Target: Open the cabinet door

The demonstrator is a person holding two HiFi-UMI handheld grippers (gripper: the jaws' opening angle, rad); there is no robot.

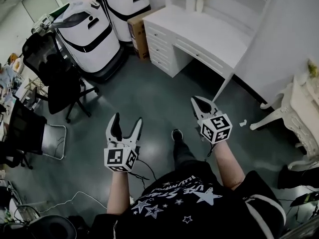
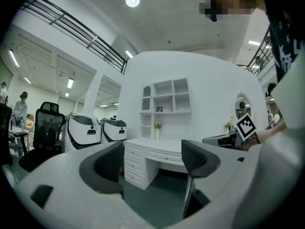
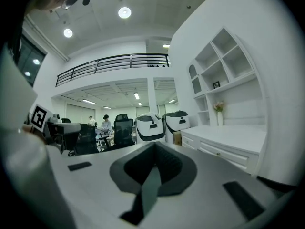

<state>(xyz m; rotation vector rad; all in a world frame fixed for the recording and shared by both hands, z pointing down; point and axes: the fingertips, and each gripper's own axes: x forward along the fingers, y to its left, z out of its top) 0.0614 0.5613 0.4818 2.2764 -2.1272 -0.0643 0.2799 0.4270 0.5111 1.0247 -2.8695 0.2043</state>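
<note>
Head view: A person stands on the dark floor short of a white desk, a gripper in each hand. The left gripper has its fingers spread with nothing between them; the right gripper has its fingers pressed together and empty. Both are well apart from the desk, whose drawers face the person. An office chair stands far to the left of the desk.

Left gripper view: Between the parted jaws of the left gripper the desk shows straight ahead. On it stands a shelf unit, and at that unit's upper left is a small arched door, probably the cabinet door to be opened, and shut.

Right gripper view: The right gripper shows its pads closed on each other. The desk lies to the right, the arched door high above its top.

The door looks like a light, stiff, smooth painted panel that should swing on hinges. No knob can be made out from here; the hold is likely a small knob or the free edge.
</note>
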